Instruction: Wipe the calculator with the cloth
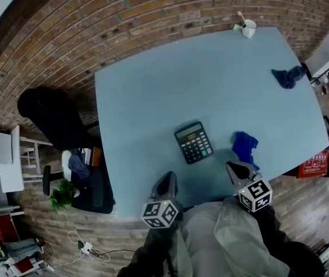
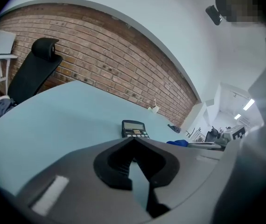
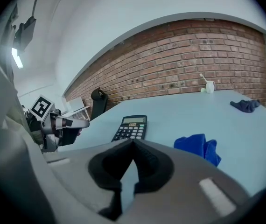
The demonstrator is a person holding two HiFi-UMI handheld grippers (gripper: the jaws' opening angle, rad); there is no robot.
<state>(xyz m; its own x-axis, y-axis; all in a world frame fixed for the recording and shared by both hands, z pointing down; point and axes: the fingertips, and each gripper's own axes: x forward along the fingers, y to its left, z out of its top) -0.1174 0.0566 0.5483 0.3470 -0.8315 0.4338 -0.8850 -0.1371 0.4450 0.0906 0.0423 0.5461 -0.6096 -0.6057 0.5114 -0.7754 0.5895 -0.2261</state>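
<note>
Left gripper (image 2: pixel 134 139) fingers (image 2: pixel 115 166) closed, tips together, nothing between them. Right gripper (image 3: pixel 133 141) fingers (image 3: pixel 106 166) closed too, empty. Both tilt down a bit over the near edge of the bench (image 1: pixel 153 97), not touching anything on it.

Calculator (image 1: pixel 194 142) lies flat on the bench, keys up, display toward the far side. It sits just ahead of the left gripper (image 1: pixel 165 180) and between the two grippers' lines of aim. It shows in the left gripper view (image 2: pixel 134 129) and the right gripper view (image 3: pixel 131 127).

Blue cloth (image 1: pixel 245 146) is bunched up just right of the calculator, apart from it, directly ahead of the right gripper (image 1: pixel 236 169). It is also seen at (image 3: pixel 198 147) and (image 2: pixel 177 143).

Dark cloth (image 1: pixel 288 76) is crumpled well beyond the calculator, to its far right, near the bench's right edge. White cup (image 1: pixel 249 28) with something standing in it sits at the far edge, well behind the calculator.

Black chair (image 1: pixel 55 117) stands off the bench, left of the calculator. Brick wall (image 1: pixel 124 16) runs behind the far edge.
</note>
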